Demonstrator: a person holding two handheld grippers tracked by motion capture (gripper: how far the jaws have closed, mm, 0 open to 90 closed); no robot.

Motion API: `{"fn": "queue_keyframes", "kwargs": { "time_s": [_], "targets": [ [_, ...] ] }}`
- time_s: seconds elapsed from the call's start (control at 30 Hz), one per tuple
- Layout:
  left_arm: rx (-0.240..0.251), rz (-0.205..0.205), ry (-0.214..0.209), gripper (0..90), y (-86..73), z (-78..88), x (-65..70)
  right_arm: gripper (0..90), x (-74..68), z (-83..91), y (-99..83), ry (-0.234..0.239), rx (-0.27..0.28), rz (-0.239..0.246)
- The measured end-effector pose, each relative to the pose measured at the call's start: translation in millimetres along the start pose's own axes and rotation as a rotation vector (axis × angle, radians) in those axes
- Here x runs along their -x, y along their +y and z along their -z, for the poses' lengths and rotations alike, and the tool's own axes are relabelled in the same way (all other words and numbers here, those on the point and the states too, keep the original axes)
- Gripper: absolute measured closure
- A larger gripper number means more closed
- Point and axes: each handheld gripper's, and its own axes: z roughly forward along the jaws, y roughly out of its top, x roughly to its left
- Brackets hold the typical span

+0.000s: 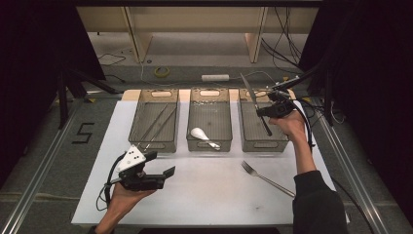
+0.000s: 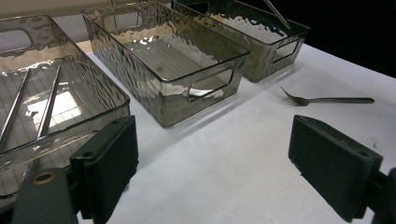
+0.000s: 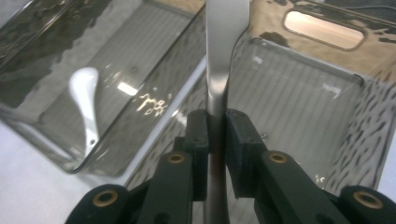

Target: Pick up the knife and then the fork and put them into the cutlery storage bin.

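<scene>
At the right of the high view, the right claw (image 1: pixel 265 113) hangs over the right bin (image 1: pixel 263 142) with a table knife (image 1: pixel 248 87) pinched between its pads. The blade rises toward the upper middle of the frame and the dark handle angles down into the bin. In the right gripper view the same knife (image 3: pixel 223 56) runs straight up the middle, the two black jaws closed tight on its flat metal, with the bin's cut-out handle at upper right.

In the lower left of the high view, the left claw (image 1: pixel 164 165) is held low over the white surface (image 1: pixel 209 195) with its jaws wide apart and nothing between them.

A fork (image 1: pixel 265 178) lies on the surface at lower right, just in front of the right bin and apart from it. The middle bin (image 1: pixel 209 144) holds a white spoon (image 1: pixel 203 137). The left bin (image 1: pixel 155 144) holds two thin metal rods (image 1: pixel 157 123) — chopsticks, perhaps, though they are too slim to tell.
</scene>
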Motion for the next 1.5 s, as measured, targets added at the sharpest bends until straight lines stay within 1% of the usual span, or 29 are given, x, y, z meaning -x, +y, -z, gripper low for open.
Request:
{"fn": "queue_keyframes", "kwargs": {
  "time_s": [0.07, 0.23, 0.43, 0.7, 0.8, 0.9, 0.97, 1.07, 1.2, 1.3, 1.37, 1.4, 1.43, 1.5],
  "targets": [
    [0.002, 0.001, 0.001, 15.3, 0.2, 0.4, 0.0, 80.6, 0.8, -3.2, -1.5, -0.015, 0.005, -0.003],
    [0.006, 0.003, -0.001, 15.3, 0.3, 0.9, -0.3, 80.6, 2.9, -14.0, -8.4, -0.019, -0.012, -0.018],
    [0.011, 0.002, 0.001, 15.3, 0.3, 1.2, -0.5, 80.5, 6.6, -25.6, -17.5, -0.028, -0.034, -0.051],
    [0.013, 0.0, 0.001, 15.3, 0.4, 1.5, -0.2, 80.5, 7.8, -36.4, -24.3, -0.033, -0.059, -0.077],
    [0.013, 0.0, 0.002, 15.3, 0.4, 1.7, -0.1, 80.4, 7.8, -41.2, -26.4, -0.037, -0.074, -0.07],
    [0.012, 0.0, 0.002, 15.3, 0.3, 1.4, -0.4, 80.4, 7.8, -43.8, -28.6, -0.038, -0.079, -0.082],
    [0.012, -0.001, 0.002, 15.2, 0.4, 1.3, -0.2, 80.4, 7.9, -45.8, -29.6, -0.043, -0.084, -0.075],
    [0.012, -0.002, 0.002, 15.2, 0.3, 1.3, -0.1, 80.3, 8.0, -48.9, -31.4, -0.045, -0.093, -0.085],
    [0.012, -0.001, 0.002, 15.2, 0.4, 1.5, -0.3, 80.2, 6.6, -53.1, -33.2, -0.046, -0.115, -0.095],
    [0.012, -0.001, 0.002, 15.2, 0.3, 1.5, -0.3, 79.8, 5.9, -55.6, -34.2, -0.032, -0.135, -0.1],
    [0.012, -0.002, 0.003, 15.2, 0.3, 1.4, -0.2, 78.2, 4.9, -56.9, -34.5, -0.042, -0.151, -0.094],
    [0.012, -0.003, 0.003, 15.2, 0.4, 1.5, -0.1, 76.1, 5.0, -56.6, -34.4, -0.033, -0.149, -0.1],
    [0.012, -0.003, 0.003, 15.2, 0.4, 1.5, -0.1, 73.8, 5.7, -55.0, -33.9, -0.016, -0.131, -0.107],
    [0.012, -0.002, 0.003, 15.2, 0.4, 1.4, -0.2, 69.2, 5.4, -48.9, -31.0, -0.015, -0.1, -0.109]
  ]
}}
